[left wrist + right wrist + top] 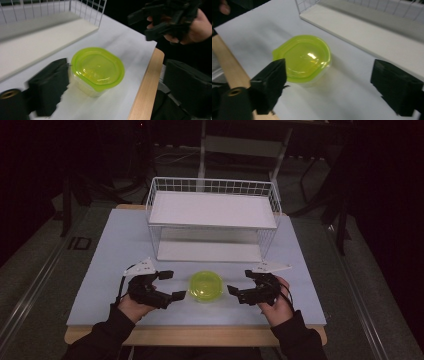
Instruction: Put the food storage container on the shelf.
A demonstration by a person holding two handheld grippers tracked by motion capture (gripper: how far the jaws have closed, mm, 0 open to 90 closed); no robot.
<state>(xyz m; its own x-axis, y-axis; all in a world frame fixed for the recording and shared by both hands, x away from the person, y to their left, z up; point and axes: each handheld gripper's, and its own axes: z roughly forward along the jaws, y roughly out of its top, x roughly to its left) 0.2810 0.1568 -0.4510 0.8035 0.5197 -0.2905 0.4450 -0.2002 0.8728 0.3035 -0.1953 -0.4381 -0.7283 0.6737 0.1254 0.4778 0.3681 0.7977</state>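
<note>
Both claws sat spread wide and empty — the left gripper and the right gripper flanked the lidded tub near the front of the table, neither touching it. Nothing looked grasped or moved yet; the whole job seemingly remained. Its green lid was on, contents unclear. Farther back, the wire rack held nothing — both shelves bare.

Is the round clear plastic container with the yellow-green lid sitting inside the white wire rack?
No, the round clear plastic container with the yellow-green lid stands on the pale table top, in front of the white wire rack.
</note>
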